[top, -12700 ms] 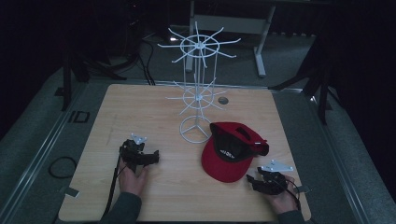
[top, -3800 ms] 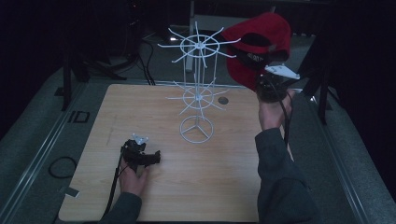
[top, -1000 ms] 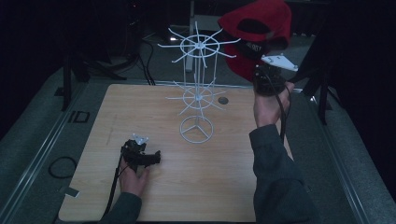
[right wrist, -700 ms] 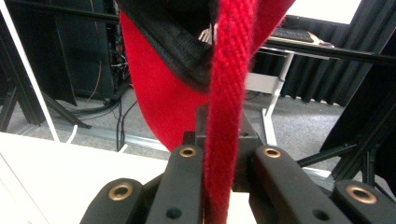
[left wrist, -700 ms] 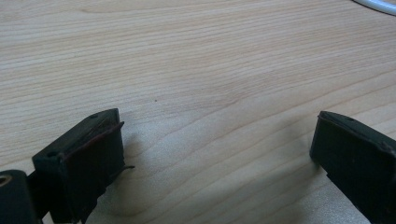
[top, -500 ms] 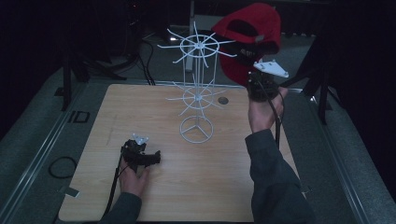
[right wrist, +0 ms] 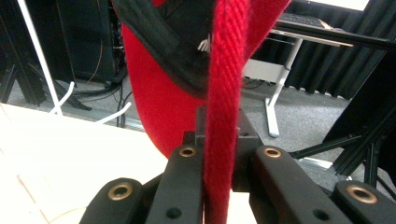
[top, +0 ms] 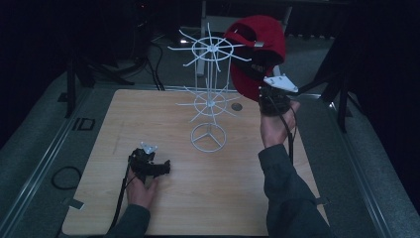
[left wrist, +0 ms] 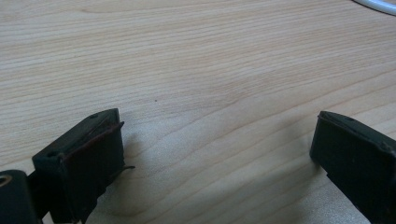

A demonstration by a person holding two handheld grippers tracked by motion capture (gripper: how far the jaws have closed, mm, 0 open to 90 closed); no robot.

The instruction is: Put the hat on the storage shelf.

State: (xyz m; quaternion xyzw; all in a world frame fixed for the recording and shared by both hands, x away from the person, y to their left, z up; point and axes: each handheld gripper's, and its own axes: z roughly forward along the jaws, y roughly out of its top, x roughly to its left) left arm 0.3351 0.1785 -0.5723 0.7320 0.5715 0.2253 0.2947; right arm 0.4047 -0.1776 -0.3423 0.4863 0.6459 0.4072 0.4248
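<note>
While the right gripper's (top: 267, 94) jaws pinch its brim, the red cap (top: 257, 49) shows black lining.

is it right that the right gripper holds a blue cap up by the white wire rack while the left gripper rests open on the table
Not quite: the cap is red, as the high view shows. The right gripper does hold it up by the white wire rack, and the left gripper rests open on the table.

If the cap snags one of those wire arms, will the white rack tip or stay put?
Probably tips easily: the rack is thin wire, tall on a small ring foot, so likely light. Its long arms would give the cap leverage. The cap looks soft, drooping from the right gripper, so it may drag rather than slide off.
</note>
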